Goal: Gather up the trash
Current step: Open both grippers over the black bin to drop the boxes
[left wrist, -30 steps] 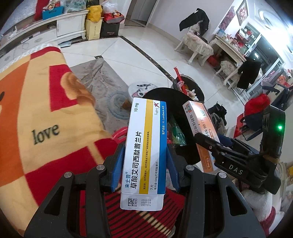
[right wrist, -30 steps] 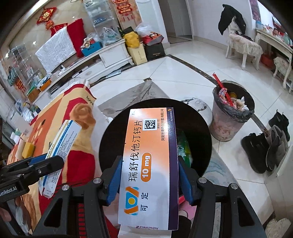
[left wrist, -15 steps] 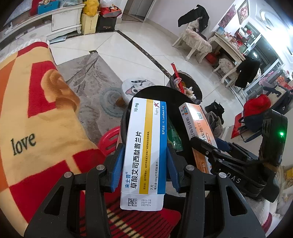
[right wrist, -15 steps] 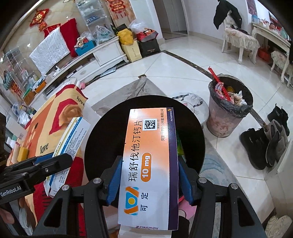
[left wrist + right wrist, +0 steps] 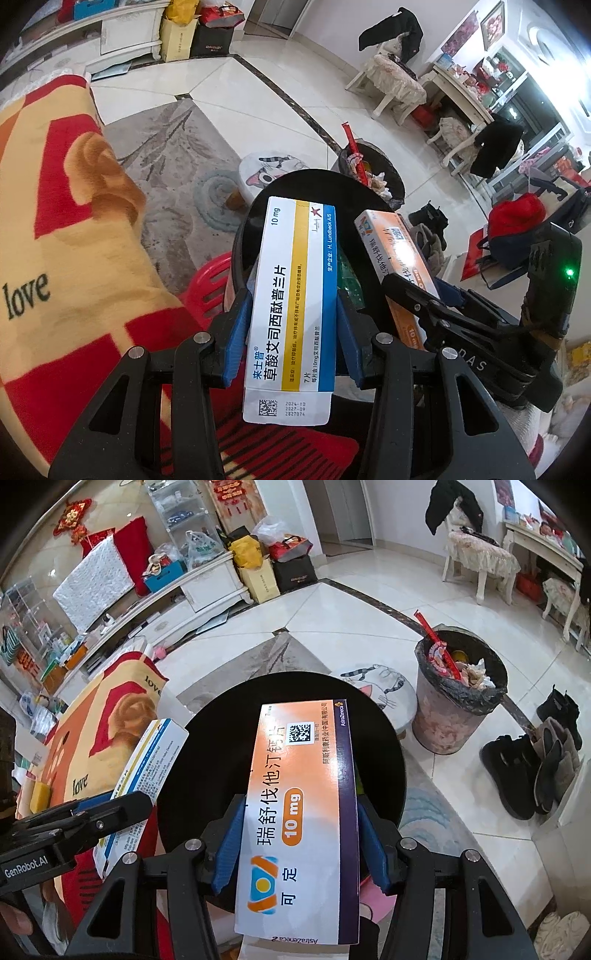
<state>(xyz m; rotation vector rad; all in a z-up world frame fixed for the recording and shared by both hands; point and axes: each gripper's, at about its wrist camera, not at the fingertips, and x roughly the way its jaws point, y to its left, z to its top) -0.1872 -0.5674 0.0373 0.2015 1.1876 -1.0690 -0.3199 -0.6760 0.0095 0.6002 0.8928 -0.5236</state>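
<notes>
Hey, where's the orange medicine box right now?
The orange medicine box is clamped in the right gripper, centre of the right wrist view, over the black bin, with the blue-and-white box to its left.

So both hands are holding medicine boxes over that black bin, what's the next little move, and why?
Probably open the fingers and let both boxes drop. The left gripper clamps the white and blue box, the right gripper the orange box, and both already hang tilted down over the black bin's open mouth, so nothing seems left but the release.
</notes>
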